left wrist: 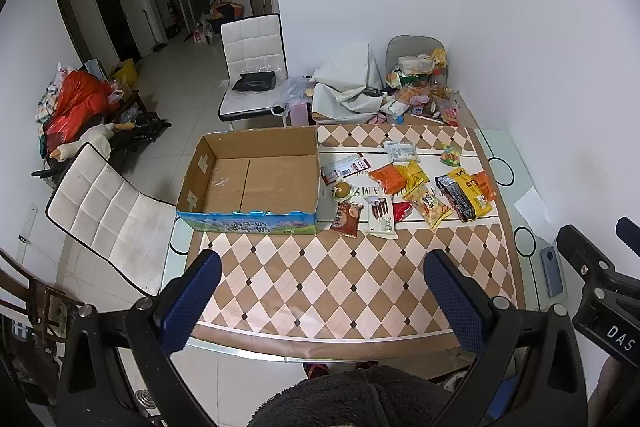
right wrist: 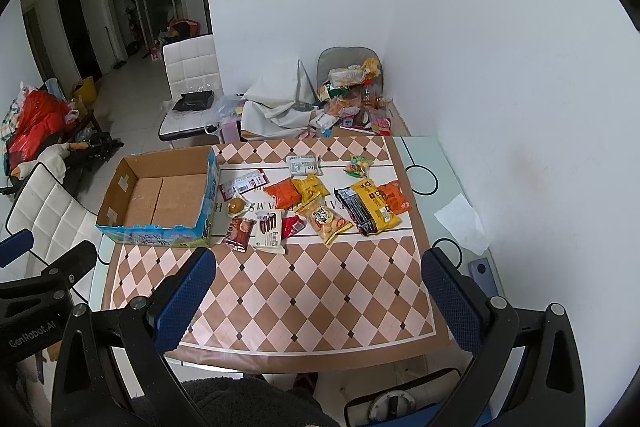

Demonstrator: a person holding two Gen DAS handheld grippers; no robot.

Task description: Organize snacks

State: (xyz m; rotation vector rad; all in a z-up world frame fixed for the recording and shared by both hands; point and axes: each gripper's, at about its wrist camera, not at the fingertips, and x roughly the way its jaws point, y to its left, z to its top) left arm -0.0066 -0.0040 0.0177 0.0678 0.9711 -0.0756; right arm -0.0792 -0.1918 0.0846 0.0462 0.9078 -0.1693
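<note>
Left gripper and right gripper: jaws released, empty, low in frame. Snacks at centre, ahead of both; box left of them; right gripper nearer.

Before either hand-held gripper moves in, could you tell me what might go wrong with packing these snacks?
1. The snack packets overlap: the yellow chip bag lies against the orange bag, so a pinch may drag both.
2. The flat white biscuit packet lies flush on the tablecloth; fingers may scrape cloth instead.
3. The cardboard box sits at the table's left edge, so a nudge could shift it off.
</note>
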